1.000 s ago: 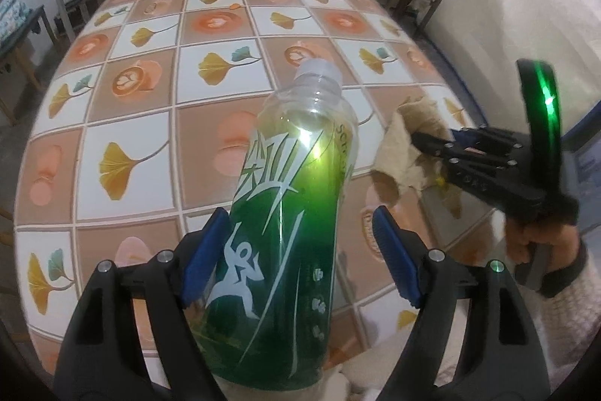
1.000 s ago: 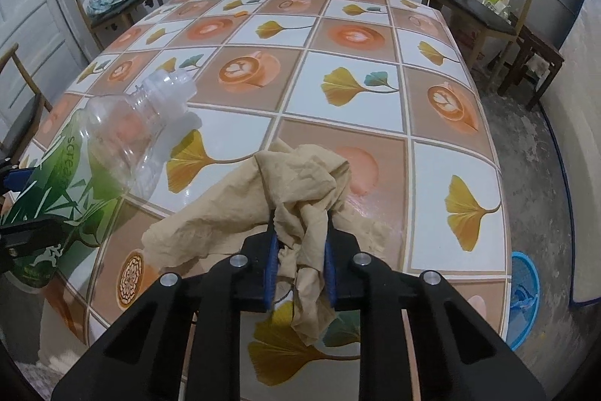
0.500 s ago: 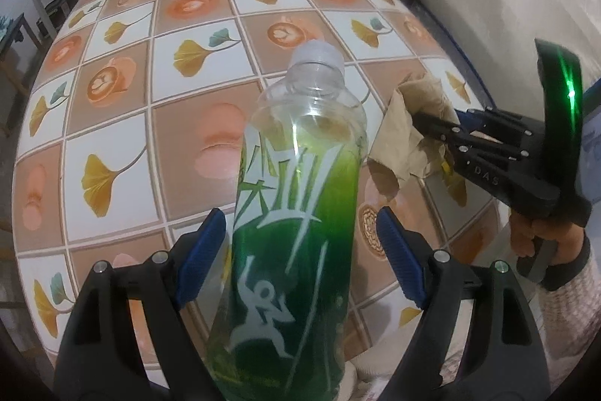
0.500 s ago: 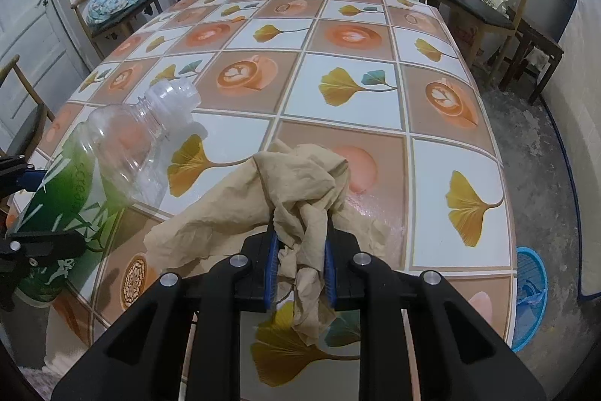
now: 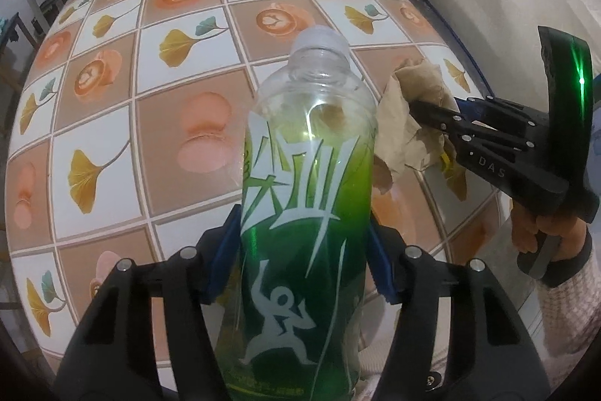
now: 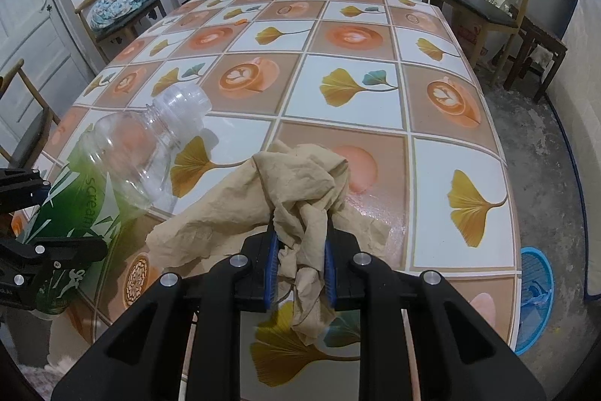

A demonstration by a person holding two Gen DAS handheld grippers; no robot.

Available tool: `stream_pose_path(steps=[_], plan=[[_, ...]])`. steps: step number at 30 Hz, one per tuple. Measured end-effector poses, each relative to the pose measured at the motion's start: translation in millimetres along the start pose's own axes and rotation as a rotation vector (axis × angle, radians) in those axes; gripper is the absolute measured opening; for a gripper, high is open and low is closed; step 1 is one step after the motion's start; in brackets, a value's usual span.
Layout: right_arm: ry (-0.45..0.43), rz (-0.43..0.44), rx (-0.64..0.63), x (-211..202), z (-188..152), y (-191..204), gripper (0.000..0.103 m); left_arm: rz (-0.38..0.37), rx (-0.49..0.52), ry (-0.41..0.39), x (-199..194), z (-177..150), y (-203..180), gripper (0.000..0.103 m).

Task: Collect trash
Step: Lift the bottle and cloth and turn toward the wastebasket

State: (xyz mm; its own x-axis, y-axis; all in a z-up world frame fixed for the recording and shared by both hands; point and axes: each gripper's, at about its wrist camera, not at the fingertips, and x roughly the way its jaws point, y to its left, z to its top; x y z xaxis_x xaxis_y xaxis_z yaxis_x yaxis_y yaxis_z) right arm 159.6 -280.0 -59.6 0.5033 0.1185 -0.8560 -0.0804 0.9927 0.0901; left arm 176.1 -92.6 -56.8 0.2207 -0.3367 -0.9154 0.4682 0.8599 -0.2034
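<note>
Jaws of left gripper [image 5: 305, 252] have just been closing & are squeezing green bottle [image 5: 300, 220]; right gripper [image 6: 299, 265] is pinching tan paper [image 6: 296, 190] on surface [image 6: 375, 108].

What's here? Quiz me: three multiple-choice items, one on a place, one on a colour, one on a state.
1. Where is the blue basket?
A. on the floor beside the table
B. on the table
C. on a chair

2. What colour is the label on the bottle?
A. red
B. green
C. black

3. How is the right gripper?
A. open and empty
B. shut on the bottle
C. shut on the paper

Key:
1. A: it stands on the concrete below the table's edge.
2. B: the label is green, fading to clear near the neck.
3. C: its pads pinch the crumpled paper.
</note>
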Motion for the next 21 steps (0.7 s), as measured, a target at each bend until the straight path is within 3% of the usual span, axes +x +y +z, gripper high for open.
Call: stream_pose_path(steps=[8, 21], plan=[[0.0, 0.006, 0.005, 0, 0, 0, 0.02, -0.016, -0.015, -0.013, -2, -2, 2, 0.056], [-0.002, 0.036, 0.053, -5, -2, -7, 0.01, -0.032, -0.047, -0.063, -12, -3, 5, 0.055]])
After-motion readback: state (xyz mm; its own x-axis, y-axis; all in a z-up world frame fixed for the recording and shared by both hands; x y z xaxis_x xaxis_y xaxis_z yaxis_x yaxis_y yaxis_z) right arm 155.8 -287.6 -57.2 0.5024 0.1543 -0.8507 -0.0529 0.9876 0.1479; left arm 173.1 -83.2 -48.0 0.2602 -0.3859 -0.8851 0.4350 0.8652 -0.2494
